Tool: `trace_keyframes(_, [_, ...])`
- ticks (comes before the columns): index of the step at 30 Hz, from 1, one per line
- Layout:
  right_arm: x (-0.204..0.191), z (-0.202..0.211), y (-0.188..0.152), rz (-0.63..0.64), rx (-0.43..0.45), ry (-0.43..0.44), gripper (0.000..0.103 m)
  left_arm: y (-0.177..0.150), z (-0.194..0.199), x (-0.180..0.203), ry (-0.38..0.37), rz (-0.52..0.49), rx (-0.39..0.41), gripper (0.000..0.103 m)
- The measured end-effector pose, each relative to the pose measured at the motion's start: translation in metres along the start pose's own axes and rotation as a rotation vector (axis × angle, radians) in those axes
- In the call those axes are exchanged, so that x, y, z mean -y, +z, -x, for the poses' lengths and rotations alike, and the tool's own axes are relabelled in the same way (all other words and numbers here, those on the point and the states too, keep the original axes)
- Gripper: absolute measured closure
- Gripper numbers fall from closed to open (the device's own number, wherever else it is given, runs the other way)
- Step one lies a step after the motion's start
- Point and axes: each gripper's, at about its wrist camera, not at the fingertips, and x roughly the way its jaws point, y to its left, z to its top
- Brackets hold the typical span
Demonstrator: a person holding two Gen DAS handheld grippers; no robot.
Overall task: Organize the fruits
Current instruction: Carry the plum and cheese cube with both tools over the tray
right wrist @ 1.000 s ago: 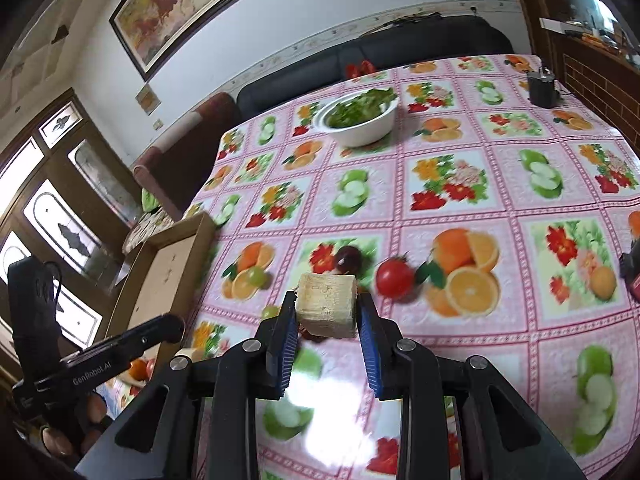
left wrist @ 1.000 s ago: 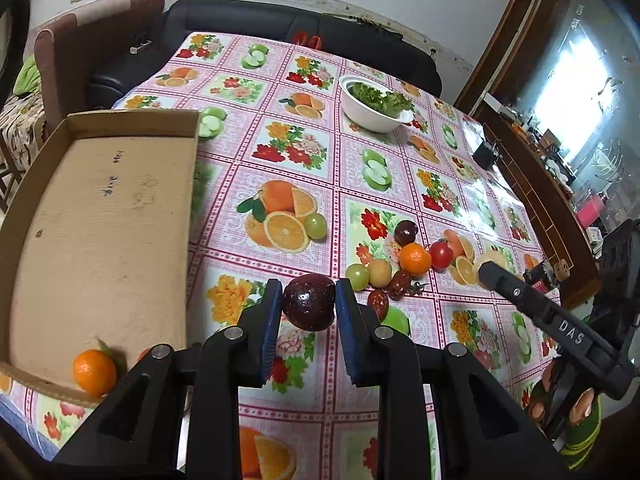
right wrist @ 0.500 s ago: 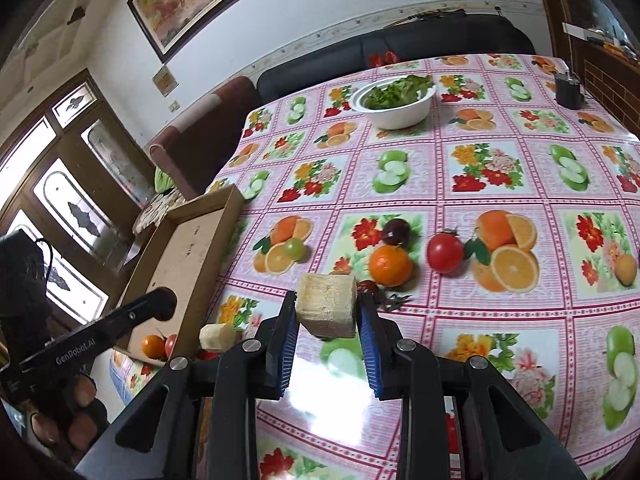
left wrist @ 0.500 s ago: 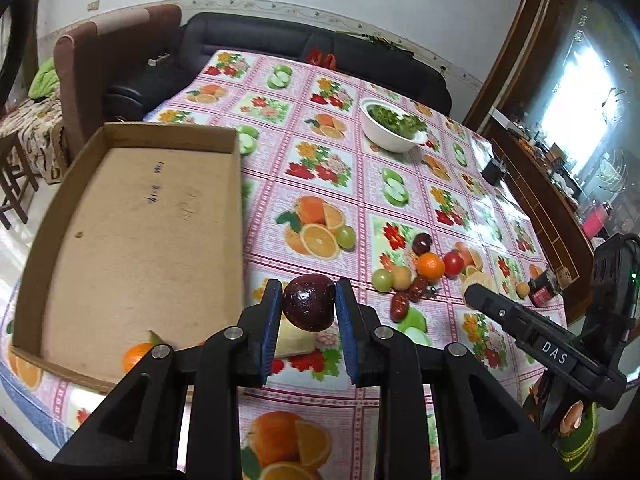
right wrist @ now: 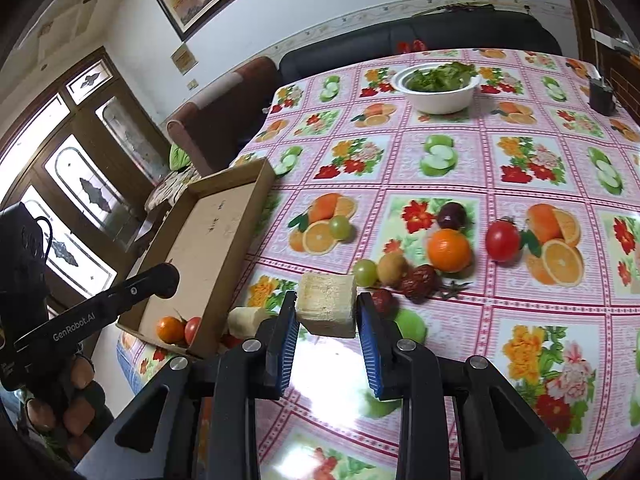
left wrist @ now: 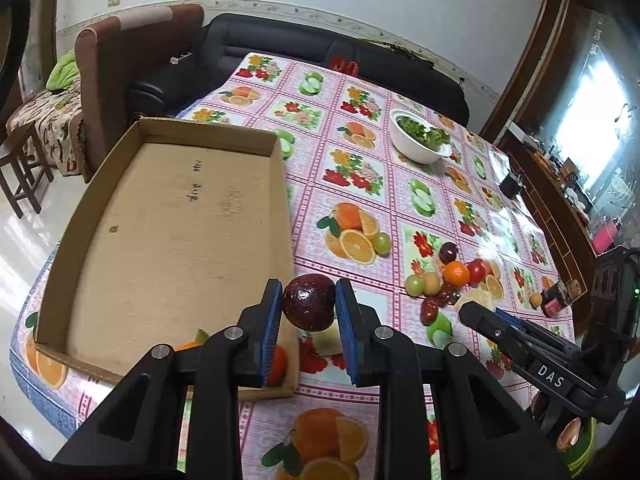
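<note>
My left gripper (left wrist: 308, 306) is shut on a dark maroon fruit (left wrist: 309, 302), held in the air over the near right corner of the cardboard tray (left wrist: 160, 240). My right gripper (right wrist: 326, 312) is shut on a pale yellow fruit chunk (right wrist: 327, 310), above the tablecloth just right of the tray (right wrist: 208, 248). An orange (right wrist: 170, 329) and a small red fruit (right wrist: 193, 330) lie in the tray's near corner. Another pale chunk (right wrist: 246, 320) lies on the cloth beside the tray. A cluster with an orange (right wrist: 449, 250), tomato (right wrist: 502, 241), dark plum (right wrist: 452, 216), green grapes and red dates lies on the cloth.
A white bowl of greens (right wrist: 438, 88) stands far back on the fruit-print tablecloth (right wrist: 500, 160). A small dark container (right wrist: 600, 96) stands at the far right edge. A black sofa and a brown armchair (left wrist: 132, 60) flank the table's far side. A small red box (left wrist: 554, 302) lies right.
Both grippers have carried their fruit leftward toward the tray. The tray now fills more of the left wrist view, and the fruit cluster has slid right in both views.
</note>
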Motion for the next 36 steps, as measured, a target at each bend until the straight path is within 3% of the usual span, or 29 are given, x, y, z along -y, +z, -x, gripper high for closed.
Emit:
trace_keyframes(22, [-0.08,-0.052,0.008,0.14,-0.081,0.106,0.074,0.001,0.006,-0.08,0.112,0.13,0.012,0.078])
trace_keyframes(36, [-0.153,-0.125,0.012,0.286,-0.188,0.154,0.074,-0.004,-0.011,-0.111,0.185,0.169,-0.032,0.078])
